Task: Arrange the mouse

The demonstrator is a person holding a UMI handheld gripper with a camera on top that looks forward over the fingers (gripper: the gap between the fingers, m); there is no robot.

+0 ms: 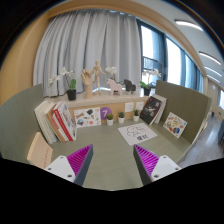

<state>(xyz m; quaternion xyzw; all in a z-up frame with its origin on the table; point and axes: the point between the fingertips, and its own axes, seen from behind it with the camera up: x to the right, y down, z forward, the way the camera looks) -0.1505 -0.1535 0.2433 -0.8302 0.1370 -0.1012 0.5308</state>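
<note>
Gripper view: magenta-padded two-finger gripper [113,160] wide open, empty, over grey-green tabletop [110,150]; no mouse visible, risk grabbing wrong item.

Hand-held gripper [113,150] held open above the grey-green tabletop [112,138]

Its two fingers reach forward side by side, well apart from each other, and each carries a ribbed magenta pad [80,161] on its inner face. The pads face one another across a wide gap, and only bare tabletop shows in that gap. Neither finger presses on or touches anything. The fingertips point toward the far side of the tabletop, and the outer shells of the fingers show pale beside the pads
</note>
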